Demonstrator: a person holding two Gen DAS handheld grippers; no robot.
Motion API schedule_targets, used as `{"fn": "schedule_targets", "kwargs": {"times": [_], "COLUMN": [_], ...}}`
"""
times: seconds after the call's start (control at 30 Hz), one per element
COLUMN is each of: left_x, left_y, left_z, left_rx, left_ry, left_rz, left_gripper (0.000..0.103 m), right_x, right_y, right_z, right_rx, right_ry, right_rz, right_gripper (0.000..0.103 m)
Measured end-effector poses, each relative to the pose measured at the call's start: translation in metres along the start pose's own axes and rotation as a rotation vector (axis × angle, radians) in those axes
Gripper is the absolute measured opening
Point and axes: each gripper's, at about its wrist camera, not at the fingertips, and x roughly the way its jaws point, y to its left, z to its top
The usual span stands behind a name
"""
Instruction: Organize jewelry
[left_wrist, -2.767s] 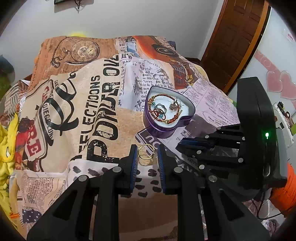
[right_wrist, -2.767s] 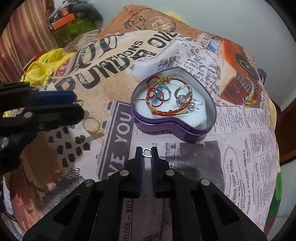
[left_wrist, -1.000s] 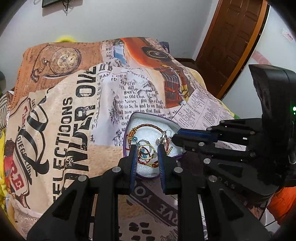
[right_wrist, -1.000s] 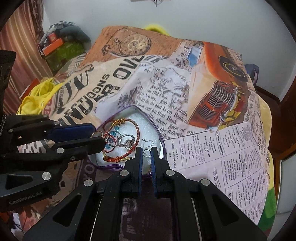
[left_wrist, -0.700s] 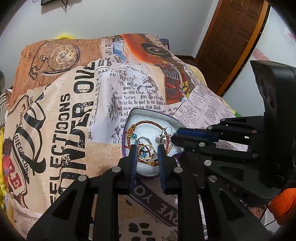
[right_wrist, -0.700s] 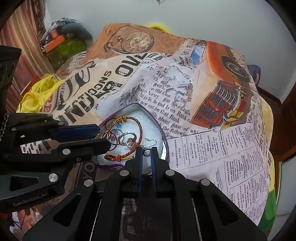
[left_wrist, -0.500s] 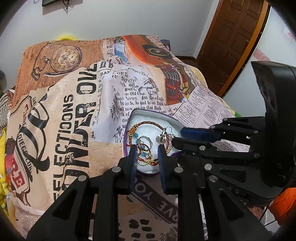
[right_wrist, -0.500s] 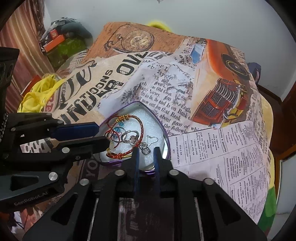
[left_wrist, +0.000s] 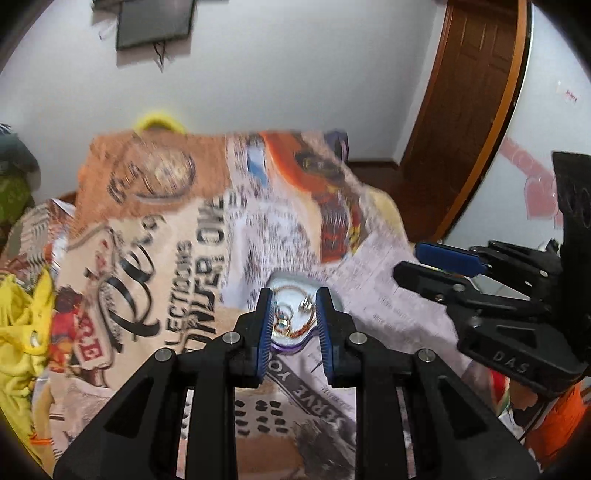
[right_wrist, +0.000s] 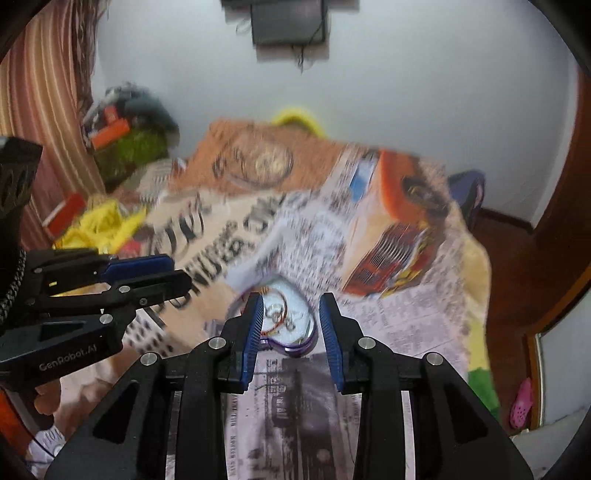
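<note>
Heart-shaped purple tin (right_wrist: 291, 341) on the newsprint bedspread (right_wrist: 413, 314), holding a red cord bracelet (right_wrist: 279, 314) and rings on white padding. Above the tin, right gripper (right_wrist: 291, 332) with jaws apart, just opened, nothing between them. Left gripper (left_wrist: 293, 332) above the tin too, jaws apart and empty.

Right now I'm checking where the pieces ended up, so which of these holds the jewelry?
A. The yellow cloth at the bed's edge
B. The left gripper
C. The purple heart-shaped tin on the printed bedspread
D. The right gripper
C: the bracelet and rings lie inside the purple heart-shaped tin, while the left gripper and the right gripper both stand open with nothing between their pads.
</note>
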Motion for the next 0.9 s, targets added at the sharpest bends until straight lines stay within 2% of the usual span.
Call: {"fn": "schedule_targets", "kwargs": {"times": [0.1, 0.23, 0.27, 0.4, 0.57, 0.63, 0.7, 0.73, 0.77, 0.9], "left_x": [-0.044, -0.103, -0.124, -0.178, -0.222, -0.231, -0.240, -0.242, -0.246, -0.251], "left_y": [-0.013, -0.031, -0.037, -0.058, -0.072, -0.072, -0.073, -0.073, -0.074, -0.077], "left_z": [0.005, 0.004, 0.001, -0.015, -0.036, -0.043, -0.050, -0.052, -0.056, -0.063], "left_rx": [0.008, 0.026, 0.032, 0.067, 0.067, 0.057, 0.053, 0.051, 0.050, 0.065], "left_ry": [-0.097, -0.238, -0.294, -0.446, -0.567, -0.596, -0.616, -0.622, -0.635, -0.652], "left_rz": [0.015, 0.033, 0.032, 0.052, 0.106, 0.129, 0.153, 0.160, 0.173, 0.208], "left_gripper": [0.023, 0.034, 0.037, 0.050, 0.069, 0.073, 0.081, 0.089, 0.093, 0.096], "right_x": [-0.039, -0.104, -0.119, -0.172, -0.210, -0.218, -0.225, -0.225, -0.224, -0.222], "right_y": [0.005, 0.017, 0.020, 0.036, 0.057, 0.063, 0.068, 0.069, 0.071, 0.072], "right_z": [0.006, 0.006, 0.005, -0.010, -0.028, -0.033, -0.038, -0.040, -0.041, -0.042], "right_rx": [0.008, 0.009, 0.009, 0.007, 0.006, 0.018, 0.034, 0.043, 0.055, 0.097], "right_ry": [-0.091, -0.252, -0.288, -0.427, -0.542, -0.572, -0.598, -0.607, -0.613, -0.632], "right_rz": [-0.021, -0.055, -0.059, -0.088, -0.151, -0.163, -0.187, -0.197, -0.204, -0.221], "right_gripper": [0.028, 0.029, 0.029, 0.044, 0.050, 0.059, 0.070, 0.077, 0.080, 0.101]}}
